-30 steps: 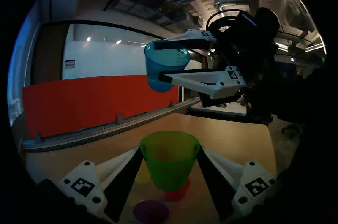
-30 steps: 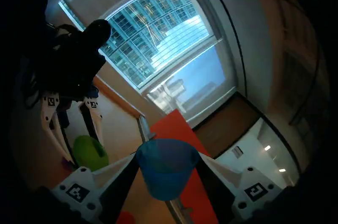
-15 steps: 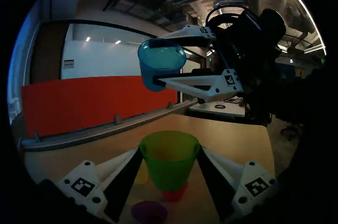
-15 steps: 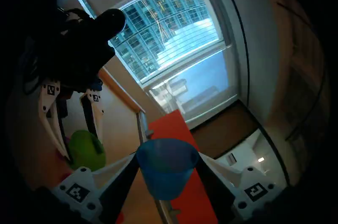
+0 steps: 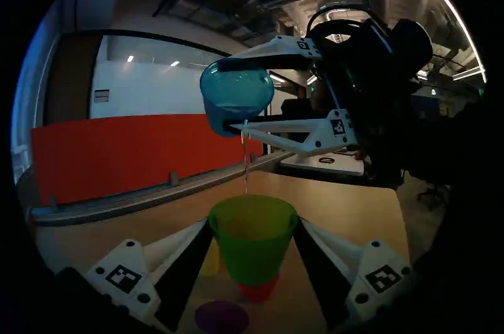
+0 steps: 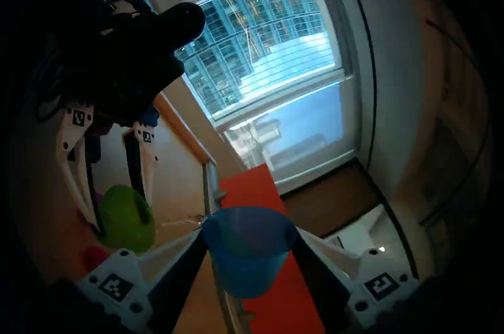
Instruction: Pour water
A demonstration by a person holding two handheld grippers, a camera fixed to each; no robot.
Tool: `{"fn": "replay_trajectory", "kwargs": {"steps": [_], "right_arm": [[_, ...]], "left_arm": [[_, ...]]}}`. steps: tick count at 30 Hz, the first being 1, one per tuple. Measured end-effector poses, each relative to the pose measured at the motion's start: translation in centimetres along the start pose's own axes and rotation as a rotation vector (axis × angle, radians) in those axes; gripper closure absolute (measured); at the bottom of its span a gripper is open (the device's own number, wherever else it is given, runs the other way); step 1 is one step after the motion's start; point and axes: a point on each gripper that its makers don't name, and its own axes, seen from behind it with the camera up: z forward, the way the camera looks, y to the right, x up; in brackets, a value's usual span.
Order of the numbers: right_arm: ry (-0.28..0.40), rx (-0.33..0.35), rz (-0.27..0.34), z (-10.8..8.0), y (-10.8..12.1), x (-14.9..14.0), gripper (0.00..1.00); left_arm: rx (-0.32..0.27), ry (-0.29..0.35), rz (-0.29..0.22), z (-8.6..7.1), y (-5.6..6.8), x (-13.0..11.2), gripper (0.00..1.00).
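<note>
Right gripper (image 6: 249,247): you are clamping both fingers on the blue cup (image 6: 247,253), one on each side of its wall. In the left gripper view, you are holding that cup high and tipped, with its mouth turned partly toward the camera. Water (image 5: 244,164) is running off its lower rim in one thin stream.

Left gripper (image 5: 252,236): you are pinching the green cup (image 5: 252,242) between both fingers and keeping it upright. It is sitting right under the blue cup, well below it, and the stream is dropping into its open mouth.

Below the green cup, a red cup (image 5: 259,290) is peeking out just behind its base. A purple cup (image 5: 220,316) is standing nearer the camera, mouth up. A yellow cup (image 5: 211,258) is showing partly behind the near finger. All three are resting on the table (image 5: 353,201).

Farther out, a red panel (image 5: 126,151) is running along the table's far edge. In the right gripper view, a large window (image 6: 277,69) is facing tall buildings.
</note>
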Motion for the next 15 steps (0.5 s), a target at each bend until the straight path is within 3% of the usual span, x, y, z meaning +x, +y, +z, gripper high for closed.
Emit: {"fn": "replay_trajectory", "kwargs": {"steps": [15], "right_arm": [[-0.003, -0.018, -0.059, 0.02, 0.43, -0.12, 0.08]], "left_arm": [[-0.011, -0.004, 0.003, 0.19, 0.30, -0.11, 0.13]]}}
